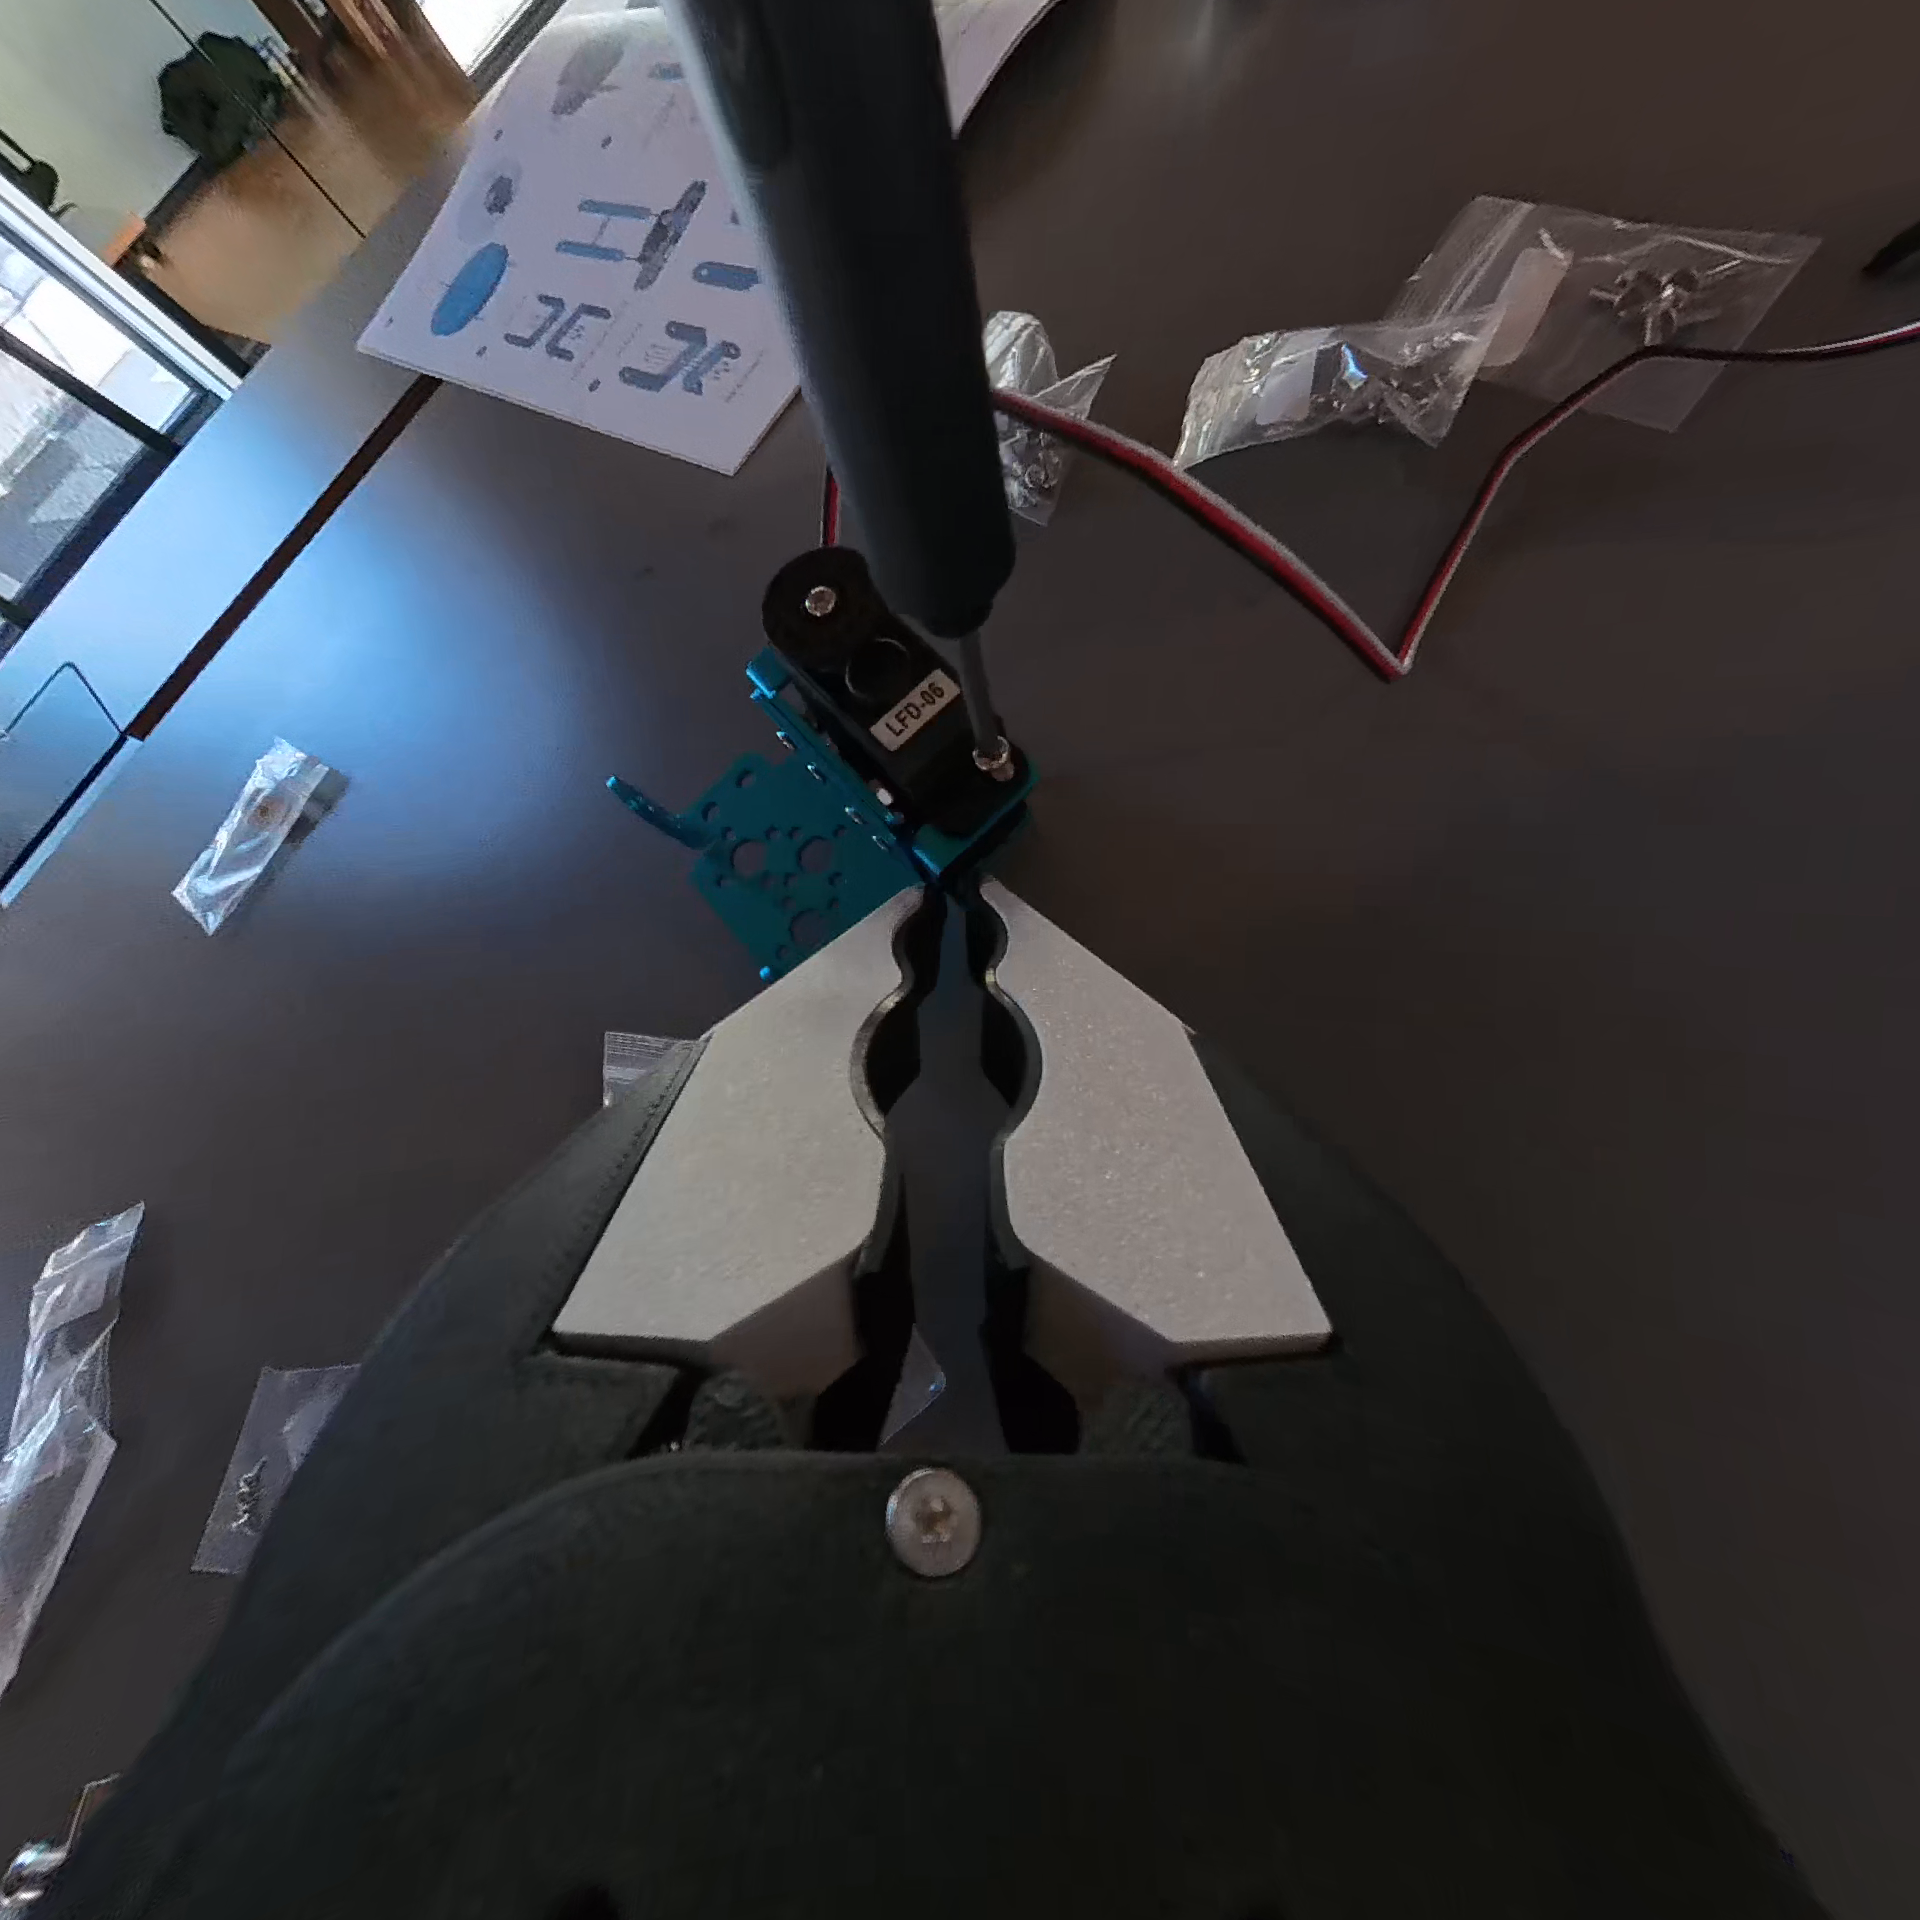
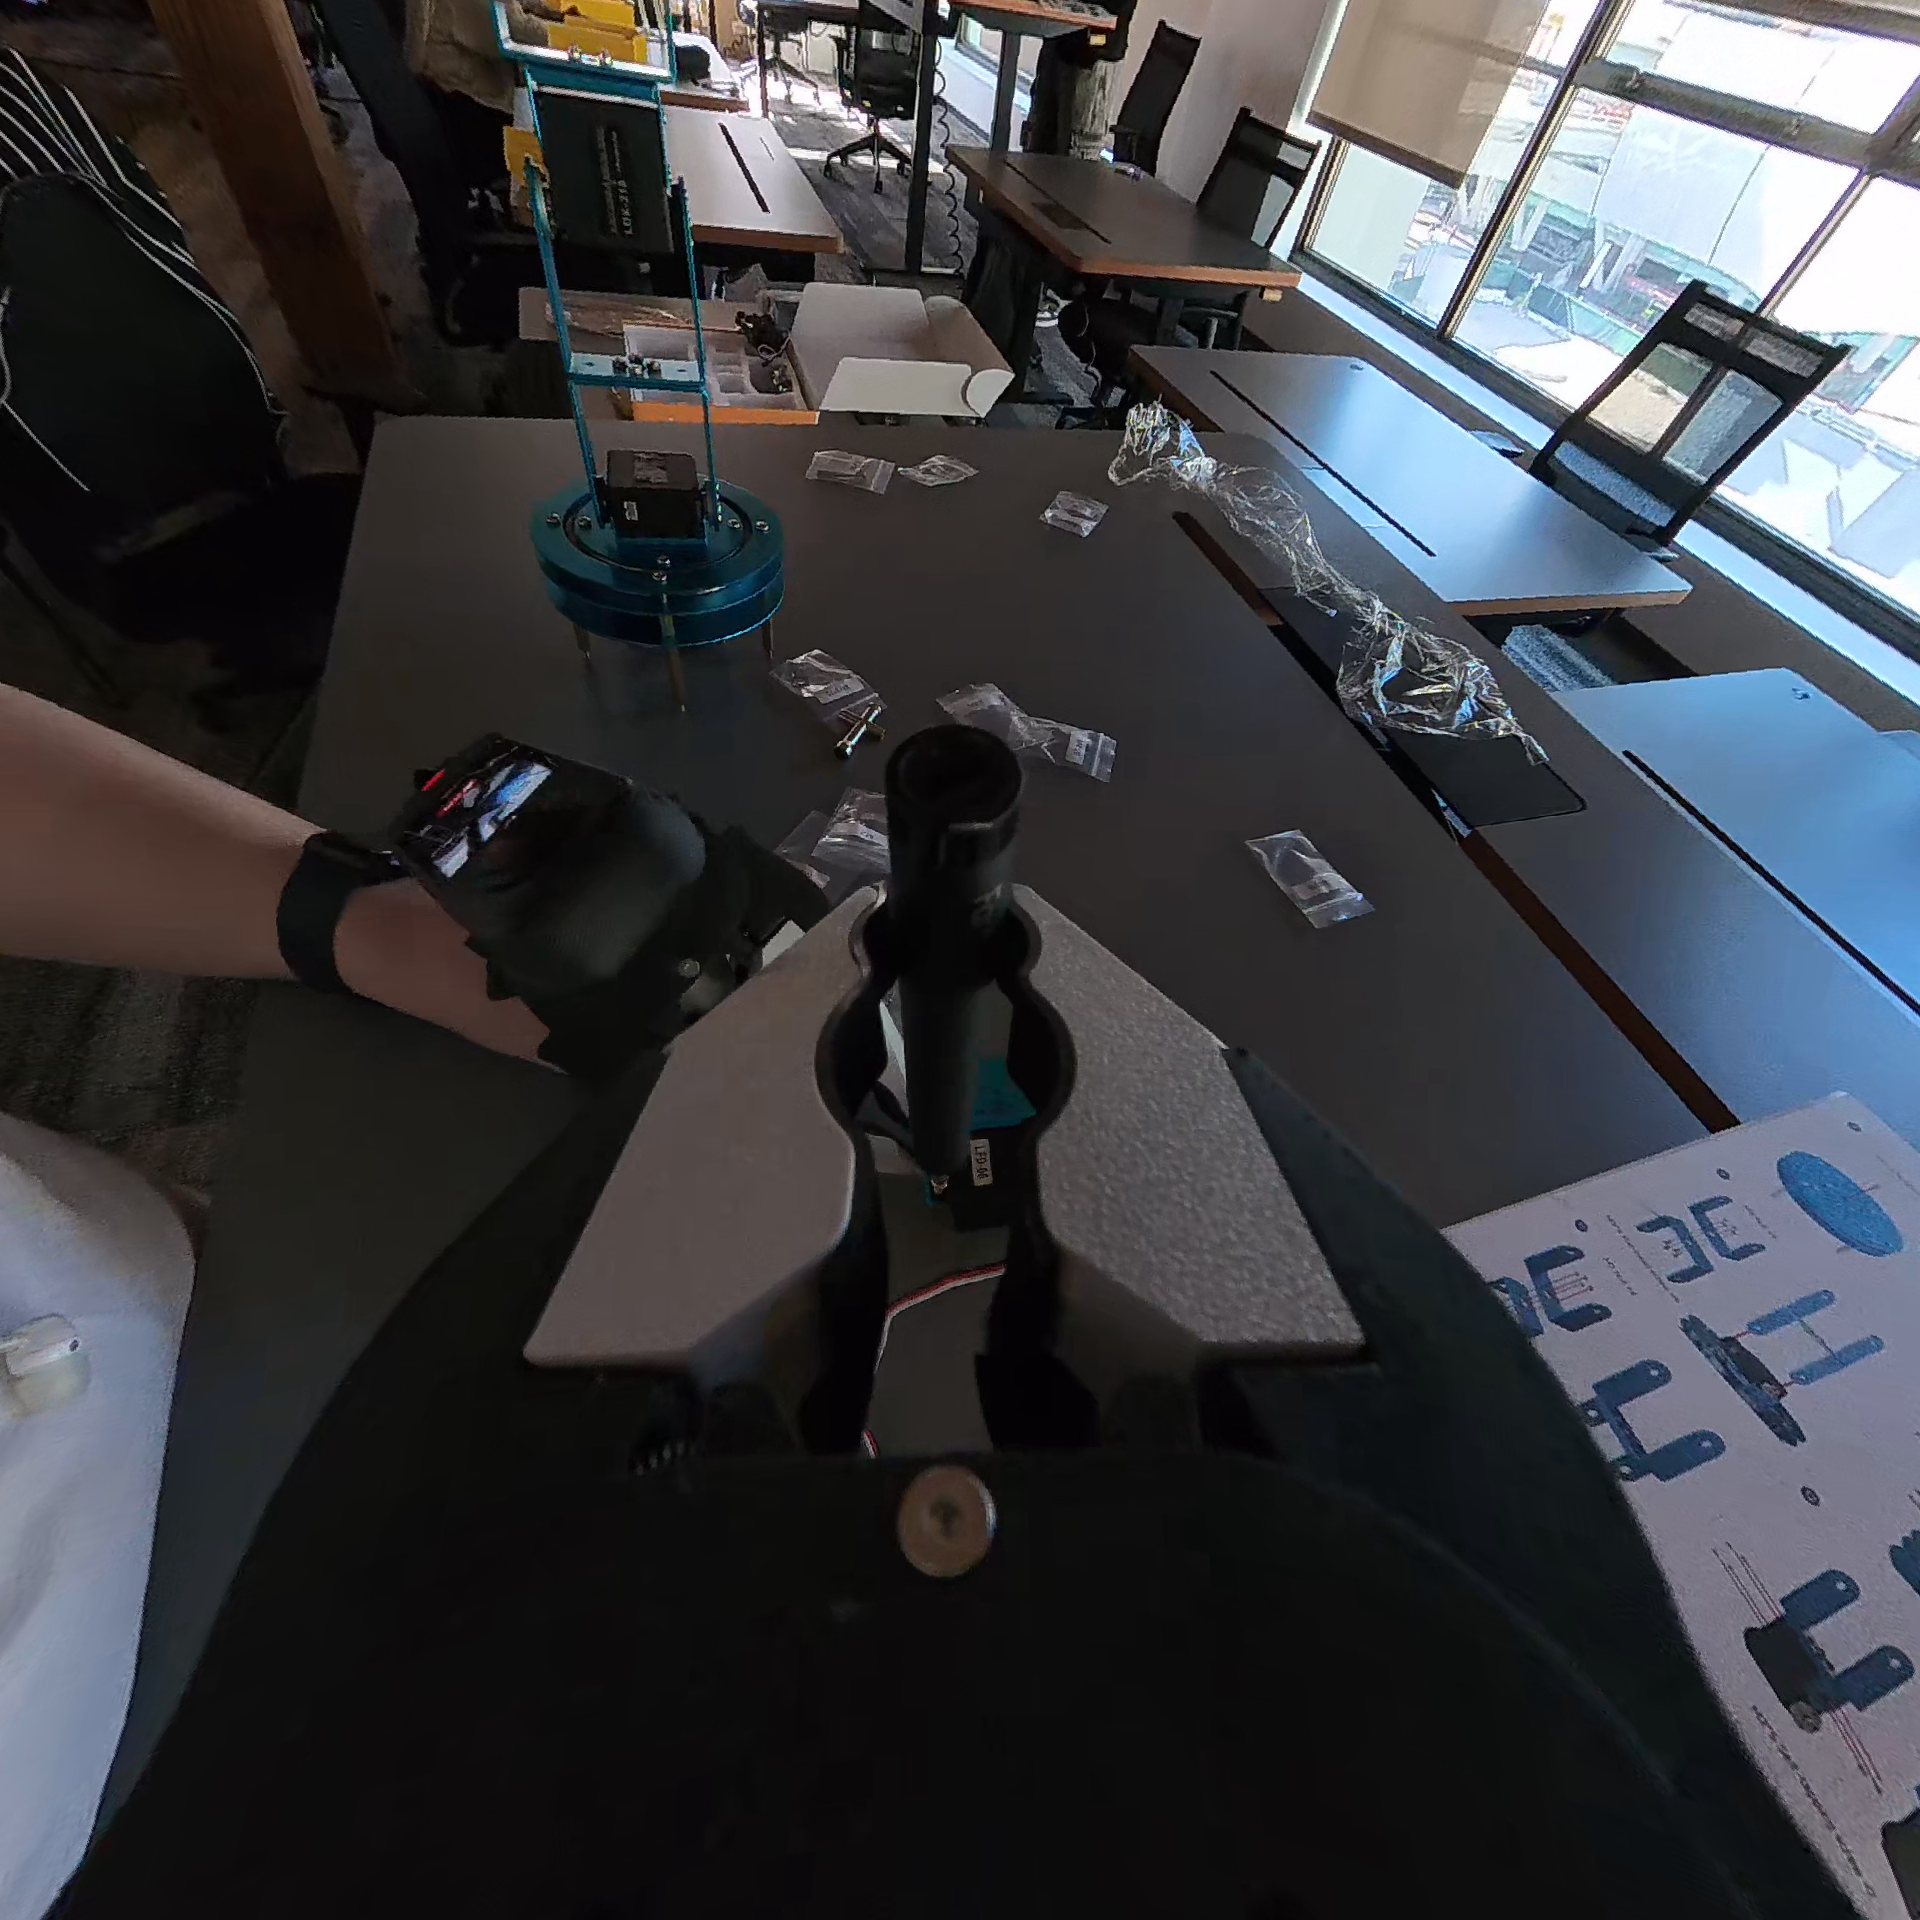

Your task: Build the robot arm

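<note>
Slippage worries me at frame centre: my left gripper (image 1: 951, 899) pinches the blue bracket (image 1: 790, 862) while my right gripper (image 2: 940, 935), clamped on the screwdriver (image 2: 951, 935), bears on the servo's (image 1: 894, 707) screw (image 1: 992, 756).

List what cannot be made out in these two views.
- Left wrist view: the screwdriver handle's top is cut off by the upper edge and blurred.
- Left wrist view: what the left gripper pinches on the blue bracket is hidden by its fingers.
- Right wrist view: the screw under the tip is too small, and the servo is mostly hidden by the right gripper.
- Both views: bag contents are too small.
</note>
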`<state>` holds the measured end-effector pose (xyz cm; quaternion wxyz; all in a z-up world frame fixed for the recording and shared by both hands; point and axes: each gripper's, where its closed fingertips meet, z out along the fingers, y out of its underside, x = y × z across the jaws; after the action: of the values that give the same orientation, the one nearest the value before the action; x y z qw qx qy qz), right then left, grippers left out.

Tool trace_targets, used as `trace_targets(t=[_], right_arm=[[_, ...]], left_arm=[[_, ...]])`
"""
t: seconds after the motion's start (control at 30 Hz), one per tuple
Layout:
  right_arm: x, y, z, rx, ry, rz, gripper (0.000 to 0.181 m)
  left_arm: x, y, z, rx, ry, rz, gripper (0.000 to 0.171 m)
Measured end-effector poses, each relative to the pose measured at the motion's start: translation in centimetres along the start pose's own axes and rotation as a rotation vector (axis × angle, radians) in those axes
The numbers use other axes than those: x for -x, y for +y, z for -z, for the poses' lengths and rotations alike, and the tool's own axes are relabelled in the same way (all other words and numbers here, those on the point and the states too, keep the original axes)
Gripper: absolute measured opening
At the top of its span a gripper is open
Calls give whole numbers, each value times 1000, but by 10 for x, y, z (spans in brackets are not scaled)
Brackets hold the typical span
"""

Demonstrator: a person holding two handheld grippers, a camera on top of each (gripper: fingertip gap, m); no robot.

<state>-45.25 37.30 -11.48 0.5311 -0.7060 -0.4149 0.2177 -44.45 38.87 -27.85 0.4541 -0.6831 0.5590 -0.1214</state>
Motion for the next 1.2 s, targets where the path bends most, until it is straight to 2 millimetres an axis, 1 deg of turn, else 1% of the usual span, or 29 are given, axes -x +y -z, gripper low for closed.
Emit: trace_targets(t=[0.13,0.23,0.33,0.47,0.53,0.6,0.7,0.8,0.87,0.93,1.07,1.13,1.17,1.2], right_arm=[[-2,0,1,-6,1,-12,18],[-6,0,0,-1,2,-25,18],[-8,-1,-1,10,-4,-22,18],[-14,-4,-3,18,-20,-26,18],[-11,-5,-3,8,-45,-3,18],[-9,-1,-5,18,-62,-13,18],[-3,-2,-3,-23,-85,14,18],[-2,-1,-1,-37,-78,25,18],[-2,0,0,-37,-76,26,17],[-1,0,-1,-27,-75,36,18],[1,-1,-4,-19,-76,52,18],[1,-1,-5,-14,-76,56,18],[1,-1,-5,-11,-78,58,18],[1,-1,-6,-7,-79,60,17]], left_arm=[[-1,-1,-1,3,-10,-1,3],[-1,-2,-1,-1,23,53,2],[3,-4,2,-20,38,108,2],[7,-3,4,-29,47,135,1],[5,-2,3,-24,76,147,1],[4,2,1,1,83,137,1],[5,2,0,6,55,96,2],[6,4,-1,17,22,60,3],[5,6,-3,35,14,43,12],[7,5,-3,31,2,43,19],[11,2,-1,3,15,89,13],[18,7,-2,25,-3,93,20],[20,9,-3,33,-6,94,22],[20,9,-3,29,1,97,20]])
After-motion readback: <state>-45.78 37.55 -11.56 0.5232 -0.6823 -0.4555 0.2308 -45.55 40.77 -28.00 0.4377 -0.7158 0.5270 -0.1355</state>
